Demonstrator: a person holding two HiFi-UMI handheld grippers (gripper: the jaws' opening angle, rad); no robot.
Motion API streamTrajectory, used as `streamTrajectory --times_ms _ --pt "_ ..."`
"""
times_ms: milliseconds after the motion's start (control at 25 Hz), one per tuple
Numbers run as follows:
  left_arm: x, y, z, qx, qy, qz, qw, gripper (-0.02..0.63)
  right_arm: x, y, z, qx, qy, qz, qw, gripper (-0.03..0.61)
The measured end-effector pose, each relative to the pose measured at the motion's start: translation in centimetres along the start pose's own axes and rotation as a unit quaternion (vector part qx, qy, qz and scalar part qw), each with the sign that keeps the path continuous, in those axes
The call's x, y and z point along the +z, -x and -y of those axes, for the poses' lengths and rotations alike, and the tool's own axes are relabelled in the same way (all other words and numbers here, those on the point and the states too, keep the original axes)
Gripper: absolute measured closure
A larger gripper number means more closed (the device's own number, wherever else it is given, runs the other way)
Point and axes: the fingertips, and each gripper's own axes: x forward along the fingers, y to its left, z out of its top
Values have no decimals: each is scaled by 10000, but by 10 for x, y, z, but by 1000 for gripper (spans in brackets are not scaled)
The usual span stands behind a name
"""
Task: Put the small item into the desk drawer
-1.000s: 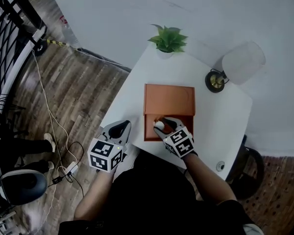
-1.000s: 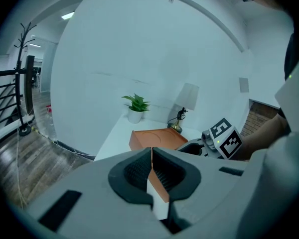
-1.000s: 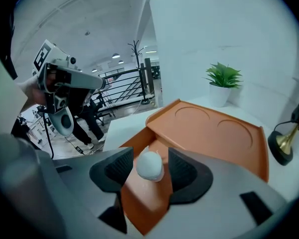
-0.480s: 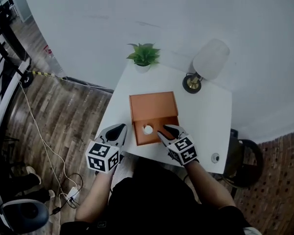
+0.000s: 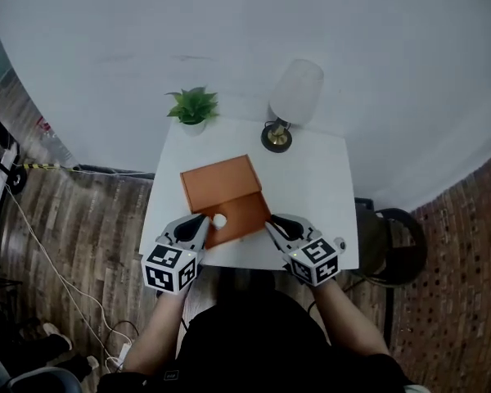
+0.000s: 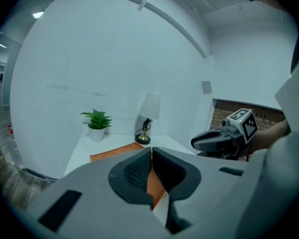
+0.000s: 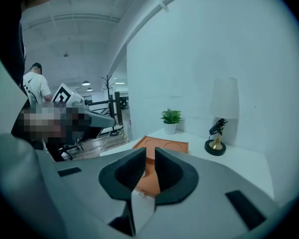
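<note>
The left tongs (image 6: 151,158) were pressed together, empty. The right tongs (image 7: 148,159) had just been closing to a narrow gap, nothing between them. Ahead, the small white item (image 5: 219,219) lay in the open orange drawer (image 5: 245,210) on the desk (image 5: 311,195). A plant (image 5: 193,106) and a lamp (image 5: 295,91) stood beyond.

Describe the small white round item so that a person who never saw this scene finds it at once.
On the white table by the wall lies a flat orange box with its drawer pulled out toward the person. The small white round item sits in the drawer's left part, the only white ball-like thing on orange.
</note>
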Motion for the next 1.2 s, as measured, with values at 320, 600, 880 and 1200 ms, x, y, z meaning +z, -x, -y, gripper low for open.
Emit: streamTrajectory --times_ms 320,600,880,1200 --pt "28 -20 42 -301 -377 19 9988 598 33 89 56 -753 -243 926 9926 568" --pt "51 -42 86 -334 -609 106 9975 598 39 165 98 -1029 -303 1420 9840 575" --pt "81 -73 138 -419 -893 221 9949 598 37 221 140 -1246 -273 1574 9793 575" --pt "120 -96 178 -390 -1066 490 9923 598 44 265 169 -1293 -359 1876 9730 575"
